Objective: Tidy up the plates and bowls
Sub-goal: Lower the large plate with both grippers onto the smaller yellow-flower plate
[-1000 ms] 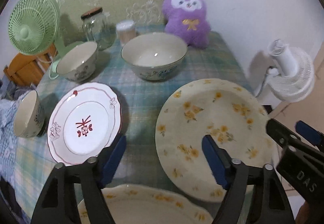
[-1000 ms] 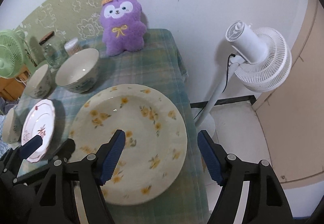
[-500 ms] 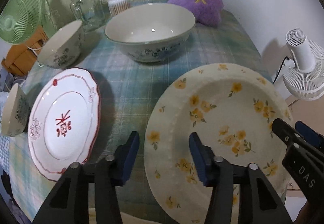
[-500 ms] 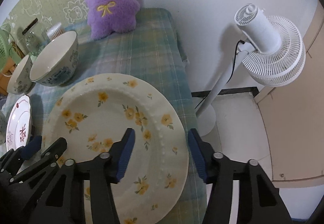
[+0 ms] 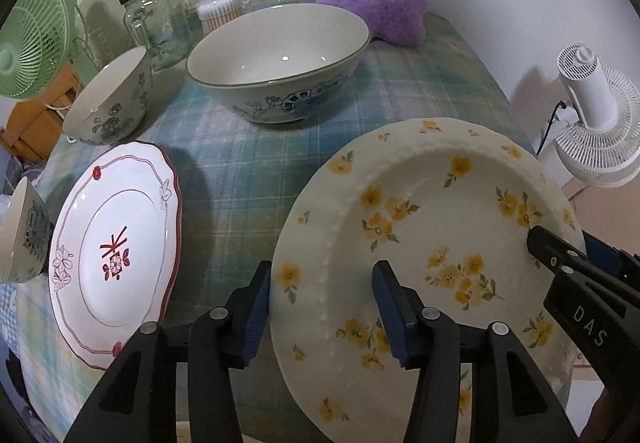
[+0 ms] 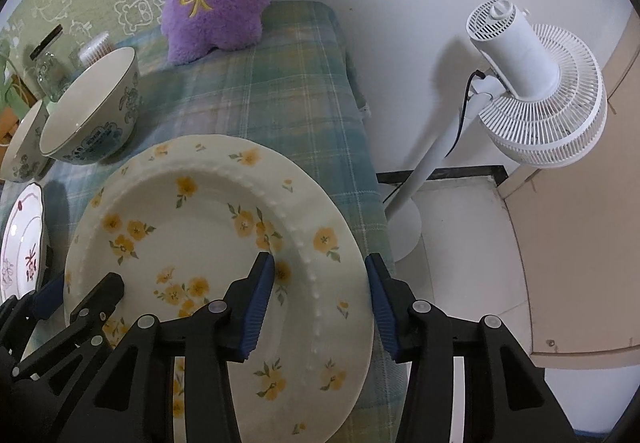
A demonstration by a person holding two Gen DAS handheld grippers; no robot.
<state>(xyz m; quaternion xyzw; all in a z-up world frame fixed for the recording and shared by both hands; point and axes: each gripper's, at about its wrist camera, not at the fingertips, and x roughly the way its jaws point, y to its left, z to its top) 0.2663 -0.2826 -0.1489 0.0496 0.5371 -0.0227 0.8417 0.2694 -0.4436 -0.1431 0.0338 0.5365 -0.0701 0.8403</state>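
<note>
The large cream ceramic plate with yellow flowers point(image 5: 432, 227) lay on the plaid-clothed table point(image 5: 248, 171). Left tongs point(image 5: 322, 283) and right tongs point(image 6: 320, 279), lately closing, each straddled an opposite plate rim; contact could not be confirmed.

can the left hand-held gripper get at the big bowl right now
Probably not as things stand: the left hand-held gripper straddles the rim of the yellow-flowered plate. The big bowl sits clear beyond.
</note>
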